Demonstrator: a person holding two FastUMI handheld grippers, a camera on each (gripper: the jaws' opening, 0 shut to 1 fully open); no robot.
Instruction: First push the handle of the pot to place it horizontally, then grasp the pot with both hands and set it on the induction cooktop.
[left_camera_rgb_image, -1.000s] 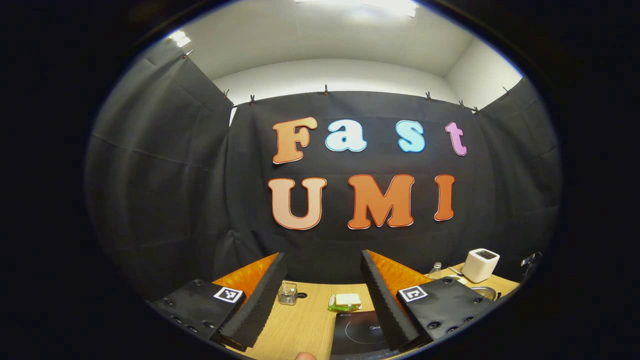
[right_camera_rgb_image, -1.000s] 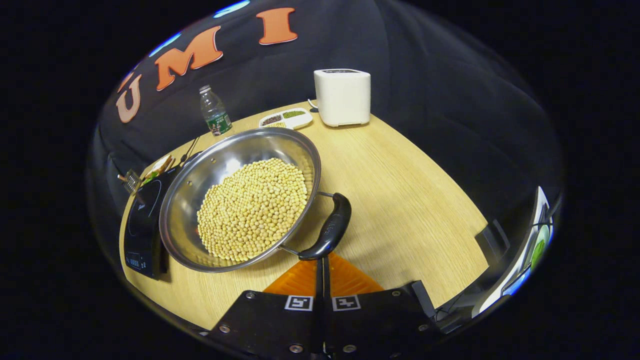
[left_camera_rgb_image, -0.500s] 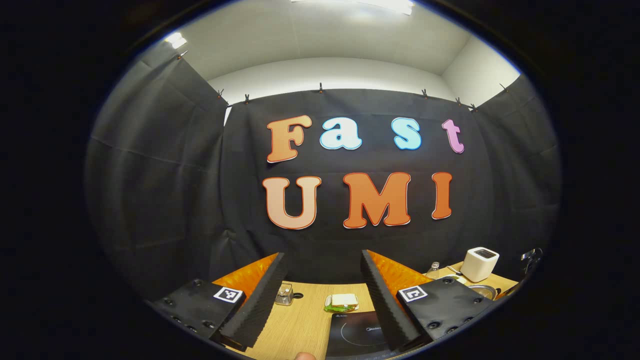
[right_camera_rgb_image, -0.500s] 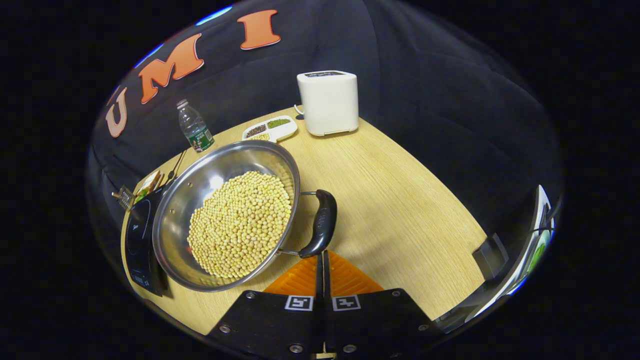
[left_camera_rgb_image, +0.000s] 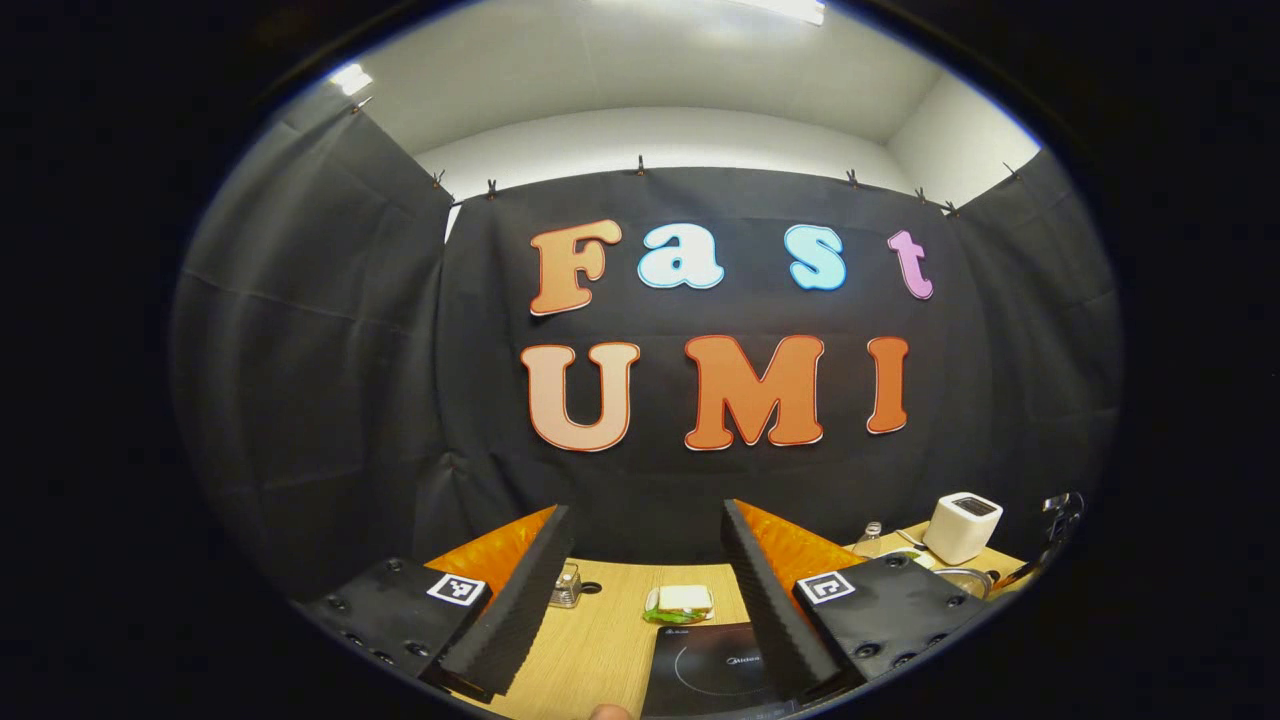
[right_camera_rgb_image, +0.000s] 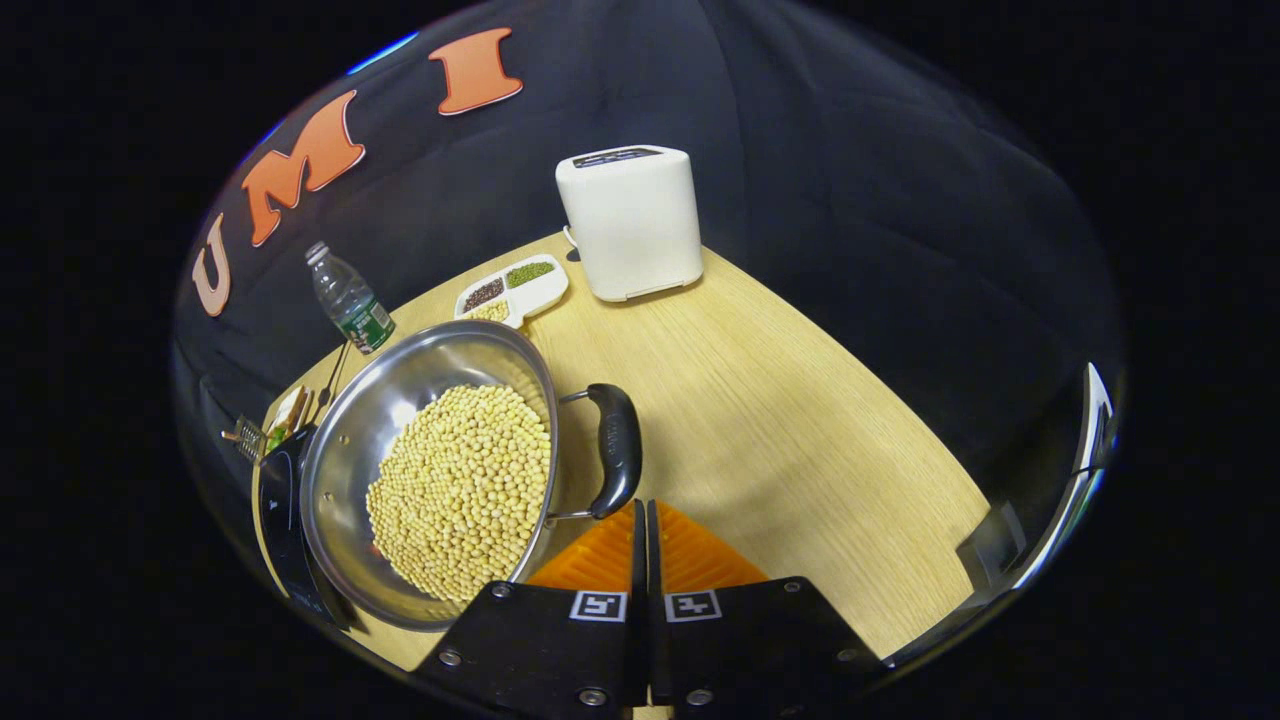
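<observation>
A steel pot (right_camera_rgb_image: 400, 400) filled with pale beans sits on the wooden table (right_camera_rgb_image: 780, 420), its left edge over the black induction cooktop (right_camera_rgb_image: 278, 500). Its black handle (right_camera_rgb_image: 617, 462) points toward me on the pot's right side. My right gripper (right_camera_rgb_image: 641, 506) is shut with nothing in it, its tips right beside the handle's near end. In the left gripper view the left gripper (left_camera_rgb_image: 644, 510) hangs open and level above the cooktop (left_camera_rgb_image: 715, 670), nothing between its fingers. A sliver of the pot rim (left_camera_rgb_image: 965, 578) shows at the far right.
A white box appliance (right_camera_rgb_image: 628, 222), a divided dish of grains (right_camera_rgb_image: 512, 285) and a water bottle (right_camera_rgb_image: 347, 298) stand behind the pot. A sandwich (left_camera_rgb_image: 680, 603) and a small glass jar (left_camera_rgb_image: 567, 585) lie beyond the cooktop. Bare table stretches right of the handle.
The shut right gripper has moved in along the handle, and the pot has turned so the handle swings round. The left gripper has only drifted slightly.
</observation>
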